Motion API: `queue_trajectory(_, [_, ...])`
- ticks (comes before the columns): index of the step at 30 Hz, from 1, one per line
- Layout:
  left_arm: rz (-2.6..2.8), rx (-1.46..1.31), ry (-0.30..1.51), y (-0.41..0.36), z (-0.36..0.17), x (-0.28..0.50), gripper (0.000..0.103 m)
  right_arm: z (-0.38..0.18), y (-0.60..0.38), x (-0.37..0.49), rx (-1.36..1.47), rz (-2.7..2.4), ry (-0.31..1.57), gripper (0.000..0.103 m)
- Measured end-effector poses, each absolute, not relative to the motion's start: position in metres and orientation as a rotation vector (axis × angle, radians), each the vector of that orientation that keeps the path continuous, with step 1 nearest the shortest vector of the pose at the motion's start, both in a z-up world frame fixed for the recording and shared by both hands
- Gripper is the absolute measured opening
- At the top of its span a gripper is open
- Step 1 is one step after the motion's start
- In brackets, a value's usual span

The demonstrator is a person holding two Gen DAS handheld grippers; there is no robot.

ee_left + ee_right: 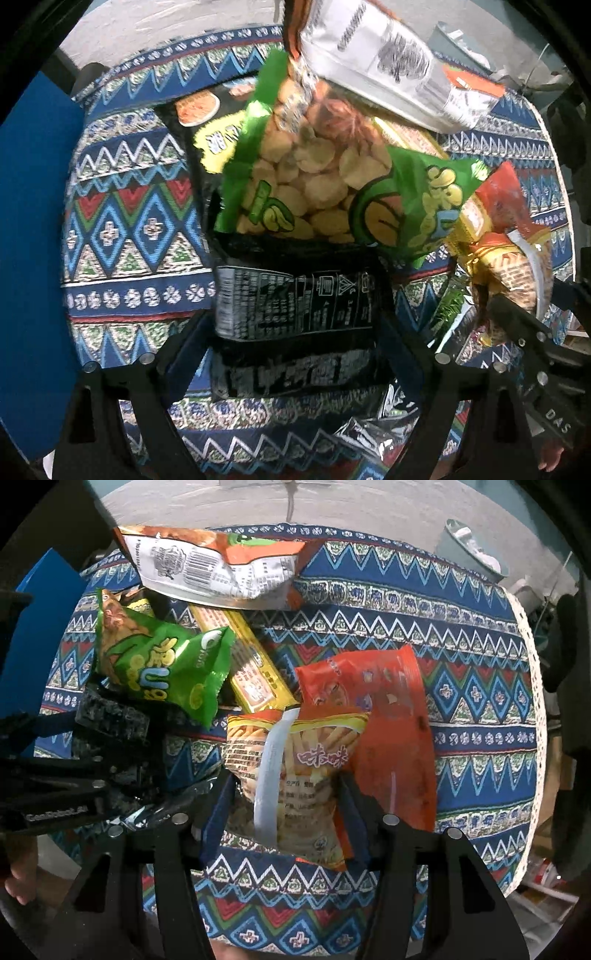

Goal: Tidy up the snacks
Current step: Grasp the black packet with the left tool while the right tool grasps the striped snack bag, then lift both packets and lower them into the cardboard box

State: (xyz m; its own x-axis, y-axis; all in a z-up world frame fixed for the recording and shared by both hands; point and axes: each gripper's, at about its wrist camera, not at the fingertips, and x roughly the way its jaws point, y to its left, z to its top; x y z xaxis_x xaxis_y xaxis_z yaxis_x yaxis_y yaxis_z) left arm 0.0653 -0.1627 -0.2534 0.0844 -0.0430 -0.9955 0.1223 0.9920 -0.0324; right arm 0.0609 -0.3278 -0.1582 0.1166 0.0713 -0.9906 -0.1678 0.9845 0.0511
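My left gripper [295,343] is shut on a black snack bag [295,306], held just above the patterned tablecloth [129,221]. Beyond it lie a green bean-snack bag [332,184] and a silver-backed orange bag [388,66]. My right gripper [286,805] is shut on a yellow fries-snack bag [295,775] that lies on an orange-red bag [388,720]. In the right wrist view the green bag [162,664], a yellow biscuit pack [251,664] and the silver-backed bag [221,572] lie further back, with the left gripper [122,753] and black bag [110,716] at left.
The round table's lace-trimmed edge [532,686] curves down the right side. A blue chair [33,240] stands at the left of the table. A grey bin [469,546] stands on the floor beyond. A crumpled silver wrapper [384,432] lies near the front edge.
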Motion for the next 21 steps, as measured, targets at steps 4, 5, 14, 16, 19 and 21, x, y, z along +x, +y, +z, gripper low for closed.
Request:
queue_trajectory(4, [-0.133, 0.085, 1.467, -0.175, -0.262, 0.065, 0.093, -0.163, -0.327, 0.060, -0.091, 0.183, 1.442, 0.057])
queue_trajectory(5, [-0.138, 0.087, 1.460, -0.176, -0.262, 0.064, 0.092, -0.165, -0.326, 0.060, -0.094, 0.185, 1.439, 0.056])
queue_trajectory(14, [-0.189, 0.057, 1.436, -0.160, -0.247, 0.057, 0.063, -0.153, -0.326, 0.062, -0.082, 0.197, 1.407, 0.045])
queue_trajectory(16, [-0.197, 0.051, 1.436, -0.153, -0.244, 0.059, 0.058, -0.151, -0.327, 0.062, -0.078, 0.200, 1.402, 0.045])
queue_trajectory(19, [-0.222, 0.053, 1.429, -0.144, -0.233, 0.058, 0.046, -0.144, -0.327, 0.062, -0.077, 0.209, 1.389, 0.044])
queue_trajectory(21, [-0.230, 0.068, 1.415, -0.142, -0.226, 0.056, 0.043, -0.137, -0.325, 0.062, -0.080, 0.216, 1.376, 0.044])
